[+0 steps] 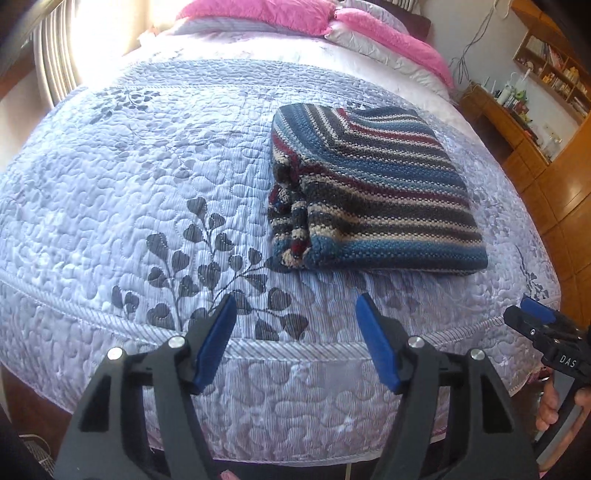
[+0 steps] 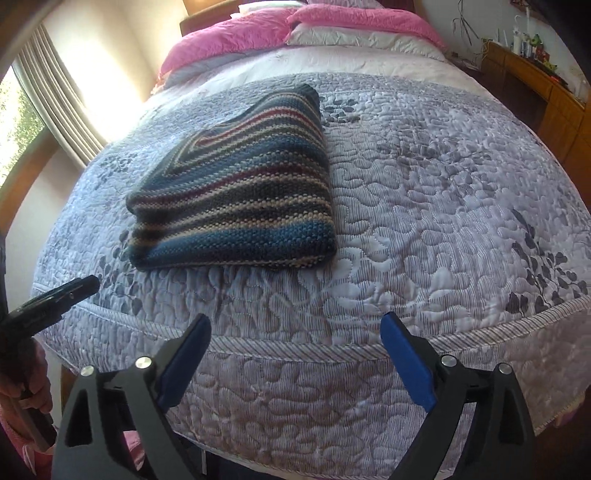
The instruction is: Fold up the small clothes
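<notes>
A striped knit sweater [image 1: 373, 188] in blue, maroon, cream and grey lies folded into a thick rectangle on the quilted bed; in the right wrist view the sweater [image 2: 240, 188] sits left of centre. My left gripper [image 1: 295, 306] is open over the bed's near edge, short of the sweater, nothing between its blue pads. My right gripper [image 2: 295, 325] is open too, wider, also back at the bed edge and empty. The right gripper's tip [image 1: 535, 314] shows at the left view's right edge, and the left gripper's tip [image 2: 70, 290] at the right view's left edge.
The lilac quilted bedspread [image 1: 147, 184] with dark leaf prints covers the bed. Pink and white pillows [image 1: 373, 29] lie at the head. A wooden desk and shelves [image 1: 524, 110] stand to the right, a curtained window [image 2: 48, 110] to the left. A hand [image 1: 550, 406] holds the right tool.
</notes>
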A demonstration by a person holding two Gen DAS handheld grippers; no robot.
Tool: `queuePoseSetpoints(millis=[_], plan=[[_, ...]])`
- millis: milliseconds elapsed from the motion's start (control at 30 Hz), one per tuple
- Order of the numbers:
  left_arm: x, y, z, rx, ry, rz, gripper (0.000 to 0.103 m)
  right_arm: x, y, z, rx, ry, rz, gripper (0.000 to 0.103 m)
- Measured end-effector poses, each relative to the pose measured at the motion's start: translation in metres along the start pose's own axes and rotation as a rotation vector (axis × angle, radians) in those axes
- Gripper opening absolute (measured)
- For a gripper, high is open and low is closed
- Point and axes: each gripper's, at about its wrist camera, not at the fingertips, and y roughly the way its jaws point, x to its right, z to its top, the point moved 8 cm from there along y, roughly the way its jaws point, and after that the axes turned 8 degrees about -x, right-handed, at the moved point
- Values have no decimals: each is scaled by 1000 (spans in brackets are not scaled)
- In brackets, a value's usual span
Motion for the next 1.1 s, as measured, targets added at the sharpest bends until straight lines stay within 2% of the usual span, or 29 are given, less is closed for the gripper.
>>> queuePoseSetpoints(millis=[100,267,567,1100], plan=[[1,-11,-5,23,4,46,69,-6,-7,-3,21,-8,-26,99],[-1,-29,-13,68,12,120,76,-19,-17,-7,42,-33,-63,99],[6,-49,-18,118,48,210,80,-32,-30,-12,73,-42,-98,99],[16,-74,-23,202,80,291,86,-51,-42,-19,98,-52,-114,99]])
